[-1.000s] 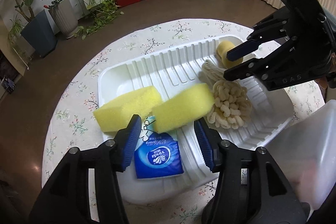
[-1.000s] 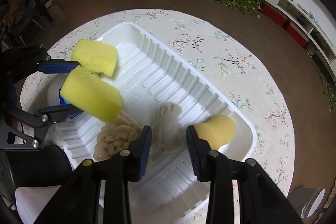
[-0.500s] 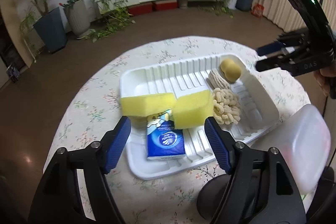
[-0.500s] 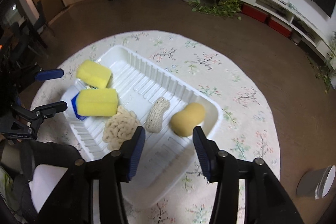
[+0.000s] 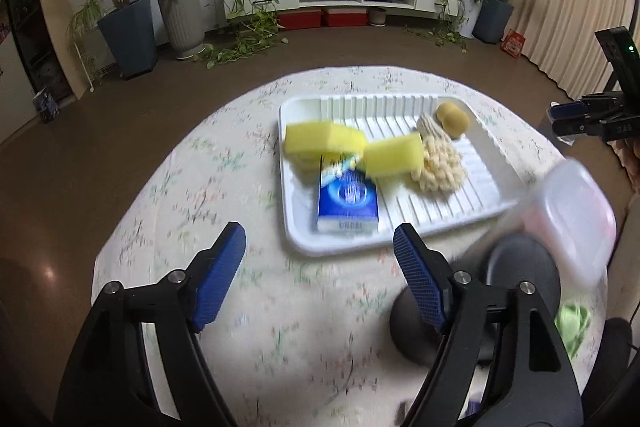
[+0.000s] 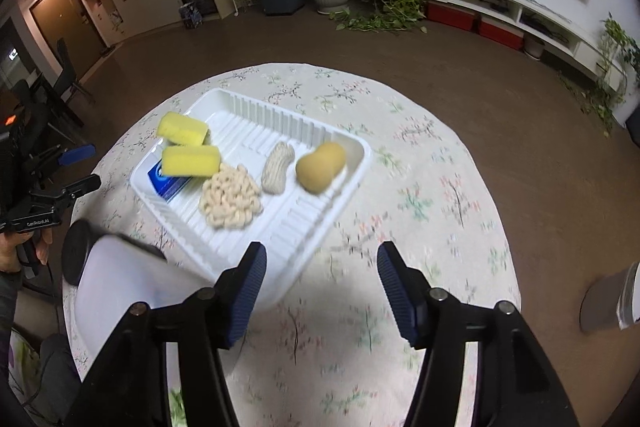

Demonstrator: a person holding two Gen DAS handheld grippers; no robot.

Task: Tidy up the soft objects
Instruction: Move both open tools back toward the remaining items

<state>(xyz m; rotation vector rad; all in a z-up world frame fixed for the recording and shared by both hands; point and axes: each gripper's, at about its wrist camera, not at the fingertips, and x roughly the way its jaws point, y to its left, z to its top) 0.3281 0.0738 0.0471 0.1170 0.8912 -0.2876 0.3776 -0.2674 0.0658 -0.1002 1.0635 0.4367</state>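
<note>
A round worktop (image 6: 420, 155) with a floral cloth carries a white ribbed tray (image 6: 308, 227). In the tray's left part lie two yellow sponges (image 6: 191, 157), one on a blue tissue pack (image 5: 348, 197); to their right are a cream knobbly scrubber (image 6: 230, 201), a small knitted roll (image 6: 277, 167) and a tan peanut-shaped sponge (image 6: 320, 166) at the far right end. The left gripper (image 5: 320, 259) hangs above the near edge of the worktop, its blue-padded jaws opening wide with nothing between them. The right gripper (image 6: 320, 283) hangs over the tray's near corner, jaws likewise opening and empty. A translucent plastic container (image 5: 576, 219) stands at the near edge between the two grippers, close to a dark round object (image 5: 520, 267). The soft things look gathered in the tray. The likely risks: a gripper swinging sideways could knock the light container over, and the upper sponge, resting on the pack, could slide off if the tray is bumped.
</note>
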